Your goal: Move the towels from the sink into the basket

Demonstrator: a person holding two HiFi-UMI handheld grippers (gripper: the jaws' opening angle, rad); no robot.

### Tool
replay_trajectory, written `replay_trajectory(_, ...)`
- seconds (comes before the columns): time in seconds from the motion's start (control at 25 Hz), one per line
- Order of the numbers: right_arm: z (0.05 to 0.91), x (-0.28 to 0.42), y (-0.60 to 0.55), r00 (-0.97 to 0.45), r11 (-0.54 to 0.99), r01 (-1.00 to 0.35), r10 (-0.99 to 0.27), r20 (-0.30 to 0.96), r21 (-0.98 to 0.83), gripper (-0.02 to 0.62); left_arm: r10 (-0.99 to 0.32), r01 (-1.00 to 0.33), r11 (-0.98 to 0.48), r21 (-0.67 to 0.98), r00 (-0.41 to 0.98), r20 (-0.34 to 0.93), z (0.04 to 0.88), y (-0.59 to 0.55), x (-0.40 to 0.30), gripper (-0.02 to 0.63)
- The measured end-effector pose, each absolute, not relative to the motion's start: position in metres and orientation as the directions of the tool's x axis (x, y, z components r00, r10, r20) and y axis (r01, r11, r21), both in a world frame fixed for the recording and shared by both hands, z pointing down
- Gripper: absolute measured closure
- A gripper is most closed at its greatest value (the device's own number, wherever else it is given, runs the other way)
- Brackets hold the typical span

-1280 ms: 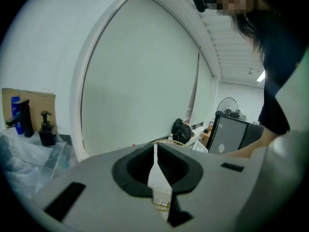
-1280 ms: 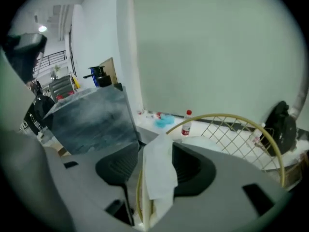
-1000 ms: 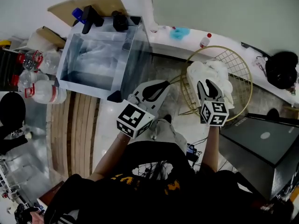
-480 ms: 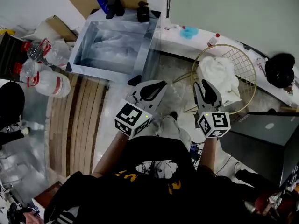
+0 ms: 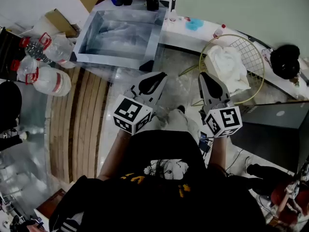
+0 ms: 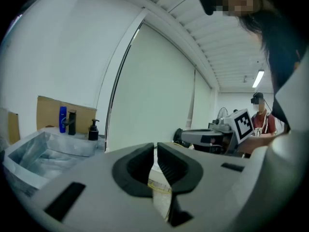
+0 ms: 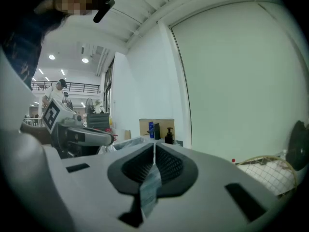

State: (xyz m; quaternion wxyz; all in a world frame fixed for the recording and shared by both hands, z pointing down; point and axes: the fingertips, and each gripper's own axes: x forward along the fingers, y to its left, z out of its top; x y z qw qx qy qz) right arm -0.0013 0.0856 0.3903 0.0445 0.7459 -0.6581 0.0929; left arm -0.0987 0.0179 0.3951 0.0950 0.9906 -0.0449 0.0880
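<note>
Up in the far left corner stands the sink (image 5: pixel 116 62), holding pale crumpled stuff that I take for towels yet to be fetched, though it is too hazy to be sure. Right of it, the wire basket (image 5: pixel 251 57) already holds one white towel (image 5: pixel 227 66). The step in hand looks like the reach to the sink: spread the jaws wide before dipping in, then bite a thick fold so nothing trails. Both forearms are tucked close to the body, the left gripper (image 5: pixel 157 79) and right gripper (image 5: pixel 206 81) side by side over the floor between sink and basket, each with jaws together and empty.
</note>
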Motion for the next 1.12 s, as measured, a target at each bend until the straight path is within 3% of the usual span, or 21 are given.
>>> replay_trajectory(1.12,0.389,0.012,0.096,0.156,-0.148,-0.988,-0.953,0.259,0.05,0.592,-0.081,-0.111,-0.978,0.174,0.982,0.17,0.394,0.01,-0.111,0.583)
